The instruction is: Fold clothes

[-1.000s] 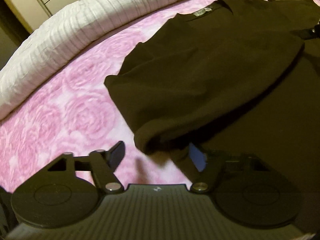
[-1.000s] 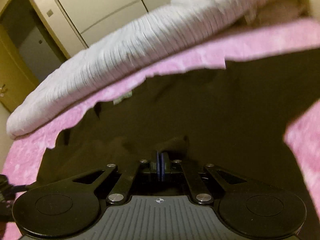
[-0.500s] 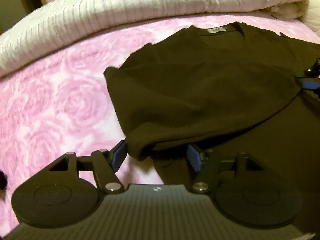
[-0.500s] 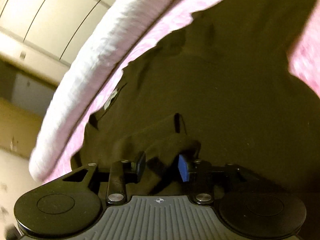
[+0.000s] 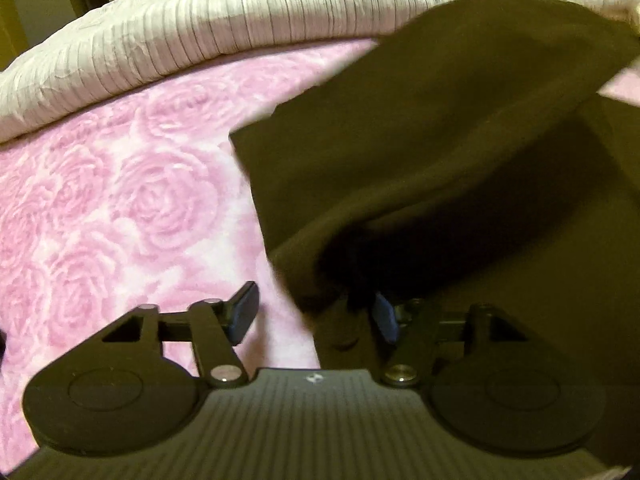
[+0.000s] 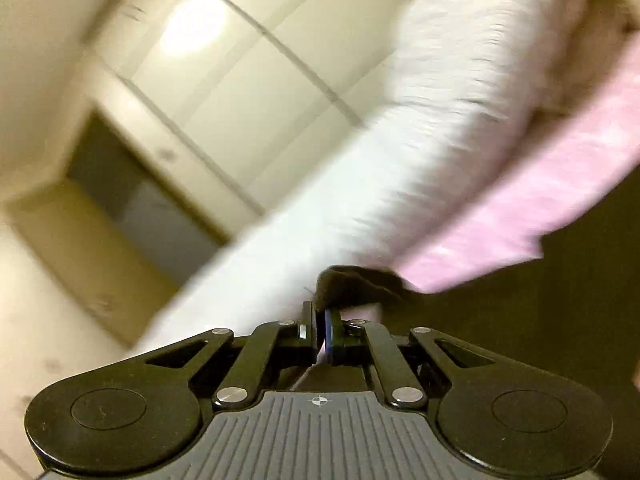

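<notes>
A dark brown garment [image 5: 440,160] lies on the pink rose bedspread [image 5: 120,220], and its right part is lifted into the air. My left gripper [image 5: 316,314] sits low at the garment's near corner. Its jaws are closing with that corner between them. The left pad [image 5: 244,312] still stands clear of the cloth, over pink bedspread. In the right wrist view my right gripper [image 6: 320,332] is shut on a bunched fold of the dark garment [image 6: 352,284], held up off the bed. More of the cloth [image 6: 560,320] hangs to its right.
A rolled white quilted duvet [image 5: 200,40] lies along the far side of the bed. Beyond it stand pale wardrobe doors [image 6: 240,100] and a dark doorway [image 6: 120,192]. Bare bedspread shows to the left of the garment.
My right gripper opened, shut on a fold of the garment and rose, lifting that side. My left gripper's jaws narrowed around the near corner, and its view rolled.
</notes>
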The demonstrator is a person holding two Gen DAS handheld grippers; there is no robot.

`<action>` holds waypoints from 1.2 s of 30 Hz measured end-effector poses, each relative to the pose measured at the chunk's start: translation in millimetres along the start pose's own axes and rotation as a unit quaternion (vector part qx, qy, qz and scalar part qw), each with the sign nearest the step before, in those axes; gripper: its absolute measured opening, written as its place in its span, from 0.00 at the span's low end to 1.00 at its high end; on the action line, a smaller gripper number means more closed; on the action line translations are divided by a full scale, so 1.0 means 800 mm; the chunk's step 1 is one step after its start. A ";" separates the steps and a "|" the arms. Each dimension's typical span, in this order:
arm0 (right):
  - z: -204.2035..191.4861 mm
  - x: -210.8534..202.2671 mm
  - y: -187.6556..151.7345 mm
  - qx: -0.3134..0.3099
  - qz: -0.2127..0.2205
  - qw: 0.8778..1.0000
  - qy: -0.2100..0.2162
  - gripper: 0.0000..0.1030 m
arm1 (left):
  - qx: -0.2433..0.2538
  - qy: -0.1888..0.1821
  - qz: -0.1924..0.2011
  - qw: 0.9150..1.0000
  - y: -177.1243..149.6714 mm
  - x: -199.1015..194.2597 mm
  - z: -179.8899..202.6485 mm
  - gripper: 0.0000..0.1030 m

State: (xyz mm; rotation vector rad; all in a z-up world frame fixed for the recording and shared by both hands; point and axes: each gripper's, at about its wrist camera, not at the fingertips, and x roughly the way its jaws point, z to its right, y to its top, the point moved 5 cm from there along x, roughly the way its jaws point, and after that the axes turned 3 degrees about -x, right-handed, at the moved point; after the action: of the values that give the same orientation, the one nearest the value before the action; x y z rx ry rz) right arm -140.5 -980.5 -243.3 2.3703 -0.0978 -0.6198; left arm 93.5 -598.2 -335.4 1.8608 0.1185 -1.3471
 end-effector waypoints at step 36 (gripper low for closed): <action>0.087 -0.114 -0.058 0.095 -0.095 0.970 -0.203 0.36 | 0.091 -0.029 0.020 0.995 0.002 -0.126 0.064 0.39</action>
State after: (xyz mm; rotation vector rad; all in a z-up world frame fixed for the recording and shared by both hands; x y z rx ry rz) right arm -257.3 -965.6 -281.4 2.4171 -0.1157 -1.2341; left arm 12.8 -595.6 -255.8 1.9597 -0.0738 -1.4233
